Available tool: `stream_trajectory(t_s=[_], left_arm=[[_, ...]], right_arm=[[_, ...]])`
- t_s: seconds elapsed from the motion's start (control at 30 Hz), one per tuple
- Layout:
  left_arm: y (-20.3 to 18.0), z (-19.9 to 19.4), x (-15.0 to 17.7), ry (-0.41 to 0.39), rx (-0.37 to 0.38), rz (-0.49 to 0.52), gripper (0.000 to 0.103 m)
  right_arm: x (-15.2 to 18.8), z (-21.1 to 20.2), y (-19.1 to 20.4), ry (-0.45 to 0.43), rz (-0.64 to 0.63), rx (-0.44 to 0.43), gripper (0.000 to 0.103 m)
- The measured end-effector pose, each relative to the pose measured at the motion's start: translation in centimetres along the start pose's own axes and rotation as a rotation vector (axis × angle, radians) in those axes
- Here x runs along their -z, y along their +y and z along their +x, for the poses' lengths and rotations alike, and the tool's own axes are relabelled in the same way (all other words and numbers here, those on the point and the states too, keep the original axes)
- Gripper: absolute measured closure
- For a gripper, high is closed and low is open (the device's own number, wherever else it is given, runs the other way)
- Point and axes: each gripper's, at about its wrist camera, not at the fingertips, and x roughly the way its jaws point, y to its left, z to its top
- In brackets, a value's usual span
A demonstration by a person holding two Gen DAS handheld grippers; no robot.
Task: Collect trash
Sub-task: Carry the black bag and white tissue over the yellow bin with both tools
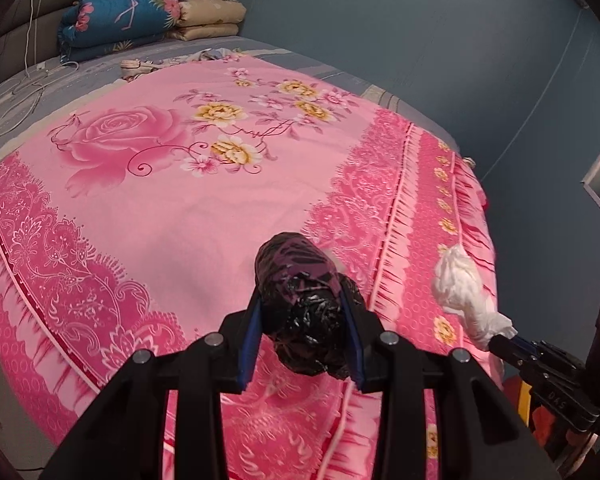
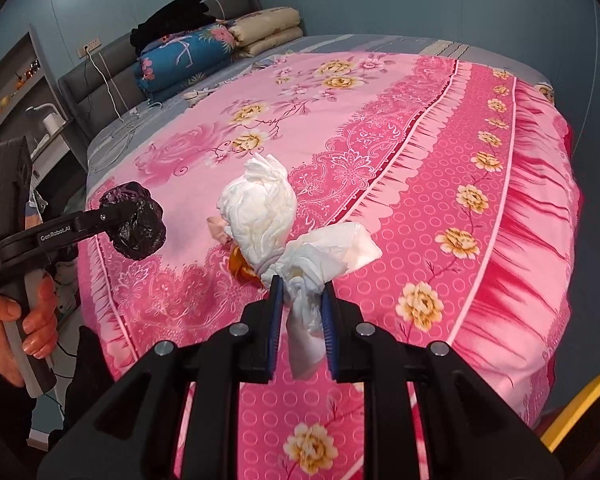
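**Both grippers loaded above the bed**

Pink floral bedspread [image 1: 172,216] covers the bed, folded quilts [image 2: 204,56] stacked at the headboard. Left gripper [image 1: 302,334] pinches a crumpled black bag [image 1: 304,300], held clear of the cover. Right gripper [image 2: 302,312] is pressed onto the twisted tail of a white wad [image 2: 268,216] — something orange shows under it. A hand [image 2: 16,320] grips the left handle.

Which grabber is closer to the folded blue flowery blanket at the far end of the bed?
Left, I think, but only just. The left gripper, shut on the black bag, and the right gripper, shut on the white tissue bundle, both hang over the bed's near end, far from the blue blanket.
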Motion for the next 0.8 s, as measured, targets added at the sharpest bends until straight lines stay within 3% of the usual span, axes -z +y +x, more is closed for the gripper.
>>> stream_trajectory(t_s=[0.4, 0.8], left_arm=[[-7.2, -4.9, 2.7, -0.038, 0.091, 0.093, 0.069], [-15.1, -8.3, 4.4, -0.079, 0.188, 0.229, 0.069]], right_arm=[[3.9, -7.6, -0.8, -0.095, 0.024, 0.021, 0.085], [6.3, -14.4, -5.7, -0.183, 0.120, 0.087, 0.085]])
